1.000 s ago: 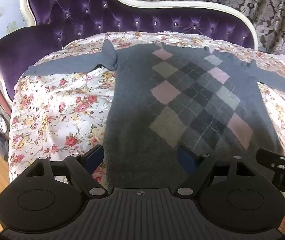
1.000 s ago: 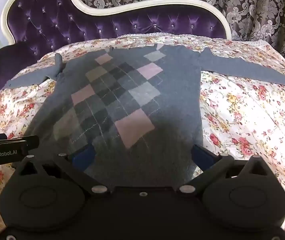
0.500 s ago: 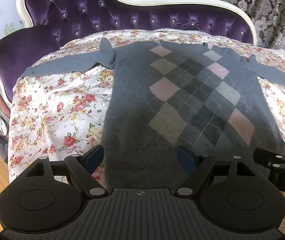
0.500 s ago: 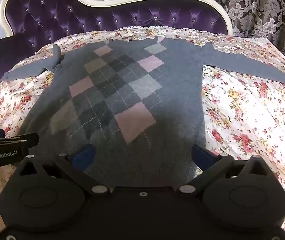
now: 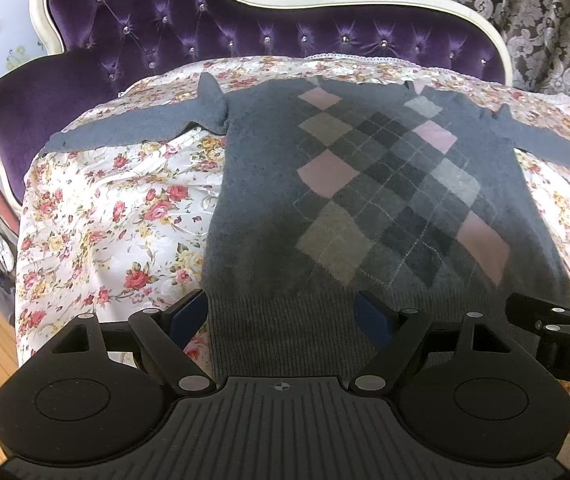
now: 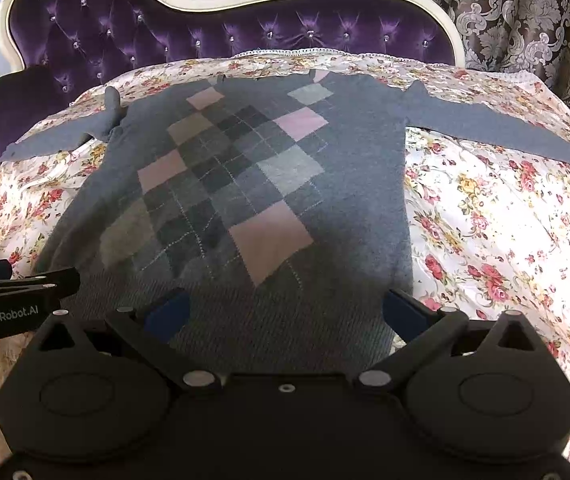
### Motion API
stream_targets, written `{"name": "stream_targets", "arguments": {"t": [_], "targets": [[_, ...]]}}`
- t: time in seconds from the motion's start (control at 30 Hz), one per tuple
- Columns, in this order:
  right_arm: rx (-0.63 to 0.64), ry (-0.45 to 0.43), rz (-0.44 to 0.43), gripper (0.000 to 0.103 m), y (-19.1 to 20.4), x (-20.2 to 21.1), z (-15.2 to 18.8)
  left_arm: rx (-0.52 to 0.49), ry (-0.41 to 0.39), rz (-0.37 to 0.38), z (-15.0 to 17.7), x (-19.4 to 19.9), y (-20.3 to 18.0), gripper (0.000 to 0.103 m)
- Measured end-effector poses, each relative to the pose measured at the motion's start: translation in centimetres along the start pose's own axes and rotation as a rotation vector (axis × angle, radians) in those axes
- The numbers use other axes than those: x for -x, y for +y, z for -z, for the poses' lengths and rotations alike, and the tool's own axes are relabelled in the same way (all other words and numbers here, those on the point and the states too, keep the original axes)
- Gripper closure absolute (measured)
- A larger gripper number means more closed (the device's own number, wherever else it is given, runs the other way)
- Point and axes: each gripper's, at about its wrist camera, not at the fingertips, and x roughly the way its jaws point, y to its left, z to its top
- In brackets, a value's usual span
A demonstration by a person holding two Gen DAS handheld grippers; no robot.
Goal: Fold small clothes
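A: Item: sweater (image 5: 365, 200), flat on the floral sheet (image 5: 117, 216), sleeves at nine and three.

B: We judge it soft, limp; take the hem corners. Left gripper (image 5: 285, 314), right gripper (image 6: 285, 312): both spread, holding nothing.

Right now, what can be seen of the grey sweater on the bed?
The sweater is grey knit with a diamond pattern in pink, beige and dark grey down its front and a ribbed hem. It lies flat, front up, on the floral bedspread, unfolded, both sleeves spread sideways, neck toward the purple headboard. The hem lies nearest both cameras, behind the open fingers; whether they touch it is unclear.
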Motion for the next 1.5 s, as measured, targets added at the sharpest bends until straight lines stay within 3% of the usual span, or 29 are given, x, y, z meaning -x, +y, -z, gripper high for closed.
{"name": "stream_targets", "arguments": {"t": [1.5], "targets": [[0.015, 0.029, -0.014, 0.001, 0.55, -0.43, 0.0, -0.012, 0.01, 0.011, -0.06, -0.24, -0.51, 0.024]]}}
